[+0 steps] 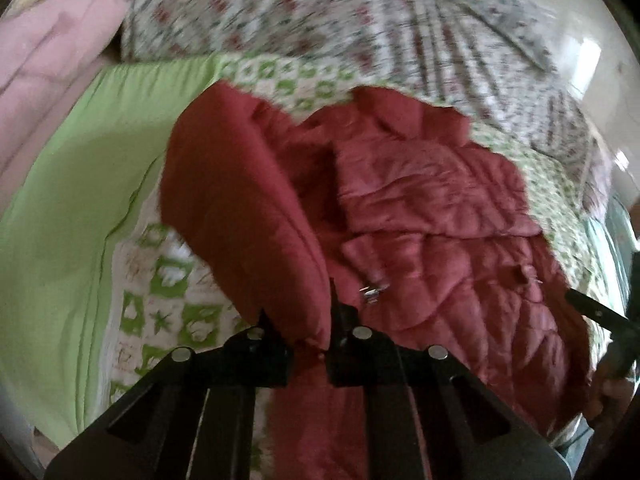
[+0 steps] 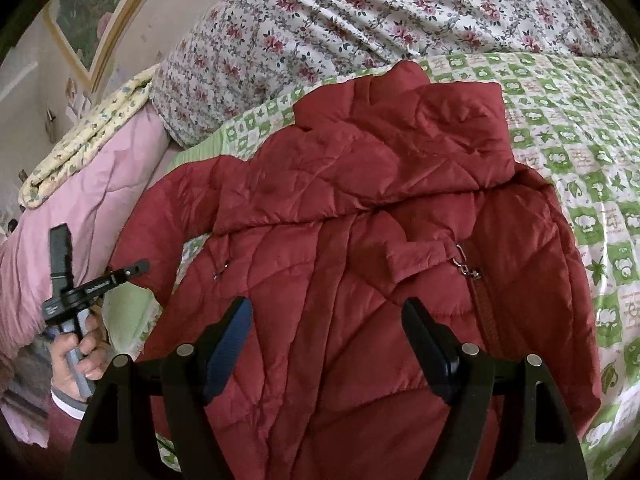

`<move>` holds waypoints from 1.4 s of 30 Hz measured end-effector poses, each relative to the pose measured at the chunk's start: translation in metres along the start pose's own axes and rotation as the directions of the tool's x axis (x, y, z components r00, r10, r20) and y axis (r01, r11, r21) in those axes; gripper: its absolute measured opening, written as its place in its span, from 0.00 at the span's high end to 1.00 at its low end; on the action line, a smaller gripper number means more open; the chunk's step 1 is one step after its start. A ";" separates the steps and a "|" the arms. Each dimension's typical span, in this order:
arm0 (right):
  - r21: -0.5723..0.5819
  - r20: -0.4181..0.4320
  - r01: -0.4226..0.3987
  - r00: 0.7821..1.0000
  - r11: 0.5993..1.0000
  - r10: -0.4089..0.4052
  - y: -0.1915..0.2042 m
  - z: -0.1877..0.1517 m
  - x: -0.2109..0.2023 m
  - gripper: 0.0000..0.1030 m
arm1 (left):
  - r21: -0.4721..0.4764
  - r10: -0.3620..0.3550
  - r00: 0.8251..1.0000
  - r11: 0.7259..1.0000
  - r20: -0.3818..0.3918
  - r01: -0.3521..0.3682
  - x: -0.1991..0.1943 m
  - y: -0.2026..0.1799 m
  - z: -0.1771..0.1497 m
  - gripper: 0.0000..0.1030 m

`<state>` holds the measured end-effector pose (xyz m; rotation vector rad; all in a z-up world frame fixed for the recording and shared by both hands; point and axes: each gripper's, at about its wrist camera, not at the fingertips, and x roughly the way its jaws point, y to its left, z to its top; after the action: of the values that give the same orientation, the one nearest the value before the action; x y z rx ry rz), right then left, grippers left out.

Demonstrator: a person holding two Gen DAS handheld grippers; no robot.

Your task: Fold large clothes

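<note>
The left claw (image 1: 306,332) grips the red quilted jacket's (image 2: 360,240) sleeve (image 1: 248,208); the right claw (image 2: 326,340) hangs open. Next, I judge, lay the sleeve across the body.

Bed (image 2: 568,152) spread with a green-and-white checked sheet of leaf and flower motifs. At its head, a big quilt (image 2: 360,24) printed with small red roses on white. Beside that, a pink blanket (image 2: 108,184) topped by a folded pale-yellow floral cloth (image 2: 92,128). Plain lime-green border (image 1: 80,184) along one side of the sheet. Behind, a pale wall (image 2: 36,92) bearing a gold-framed picture (image 2: 104,12). Soft daylight throughout; bright glare at the left wrist view's right edge.
</note>
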<state>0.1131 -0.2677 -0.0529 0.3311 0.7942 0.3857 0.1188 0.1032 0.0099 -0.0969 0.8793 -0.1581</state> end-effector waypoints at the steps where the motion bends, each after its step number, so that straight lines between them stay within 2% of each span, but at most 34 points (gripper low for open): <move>1: 0.003 -0.001 -0.003 1.000 1.000 0.003 0.000 0.000 0.000 0.23 | 0.009 -0.009 1.000 1.000 0.006 0.009 -0.001 -0.004 0.005 0.92; 6: 0.009 0.001 -0.013 1.000 1.000 0.013 -0.003 0.000 0.000 0.23 | 0.059 -0.084 0.995 0.995 0.047 0.081 -0.019 -0.033 0.023 0.92; 11: 0.030 0.026 -0.023 0.999 0.999 0.022 -0.010 0.004 -0.007 0.23 | 0.078 -0.202 0.978 0.977 0.054 0.198 -0.020 -0.063 0.048 0.92; 15: 0.066 0.053 -0.040 0.998 0.997 0.036 -0.022 0.009 -0.016 0.23 | 0.114 -0.268 0.962 0.958 0.041 0.262 -0.006 -0.095 0.063 0.92; 20: 0.145 0.100 -0.051 0.994 0.988 0.036 -0.049 0.014 -0.028 0.22 | 0.120 -0.347 0.938 0.930 -0.025 0.347 0.036 -0.137 0.080 0.92; 24: 0.199 0.130 -0.069 0.991 0.978 0.043 -0.069 0.018 -0.036 0.22 | 0.127 -0.375 0.923 0.914 -0.089 0.384 0.071 -0.169 0.089 0.92; 33: 0.215 0.159 -0.065 0.987 0.974 0.031 -0.097 0.033 -0.038 0.22 | 0.137 -0.430 0.886 0.880 -0.174 0.454 0.145 -0.234 0.106 0.92; 35: 0.212 0.155 -0.060 0.988 0.975 0.027 -0.101 0.036 -0.036 0.22 | 0.135 -0.412 0.888 0.887 -0.201 0.442 0.159 -0.242 0.107 0.87; 36: 0.211 0.151 -0.056 0.988 0.976 0.024 -0.103 0.037 -0.034 0.22 | 0.126 -0.403 0.887 0.891 -0.226 0.437 0.167 -0.244 0.107 0.80; 38: 0.205 0.145 -0.050 0.989 0.977 0.020 -0.106 0.039 -0.031 0.22 | 0.100 -0.426 0.867 0.881 -0.260 0.463 0.174 -0.244 0.104 0.64; 39: 0.201 0.141 -0.047 0.990 0.979 0.018 -0.107 0.041 -0.030 0.22 | 0.085 -0.442 0.856 0.874 -0.269 0.478 0.174 -0.240 0.102 0.52; 40: 0.196 0.138 -0.044 0.990 0.980 0.017 -0.107 0.042 -0.028 0.22 | 0.080 -0.447 0.854 0.872 -0.267 0.482 0.172 -0.237 0.100 0.44; 42: 0.189 0.131 -0.040 0.991 0.981 0.016 -0.108 0.045 -0.024 0.22 | 0.085 -0.441 0.863 0.877 -0.247 0.473 0.161 -0.227 0.094 0.35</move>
<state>0.1536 -0.3797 -0.0550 0.5422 0.7010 0.3114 0.2705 -0.1465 -0.0186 -0.1561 1.0539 -0.6913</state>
